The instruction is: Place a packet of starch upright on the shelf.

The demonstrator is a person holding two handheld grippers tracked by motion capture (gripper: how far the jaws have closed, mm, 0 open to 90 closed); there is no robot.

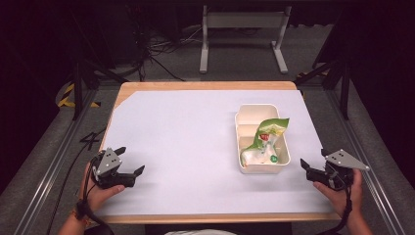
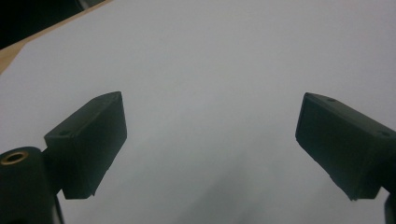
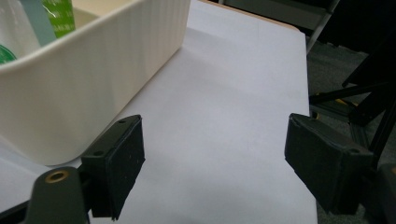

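On the right side of the table, a green and white snack bag [image 1: 264,142] is lying inside a white box [image 1: 243,116], leaning up against the box's far right edge. Just to the right of the box's near corner, the right gripper [image 1: 313,165] is waiting with its jaws spread wide and nothing between them. Far off at the near left, the left gripper [image 1: 131,159] is also sitting wide open and holding nothing. A white sheet [image 1: 186,142] is covering the wooden table [image 1: 205,85].
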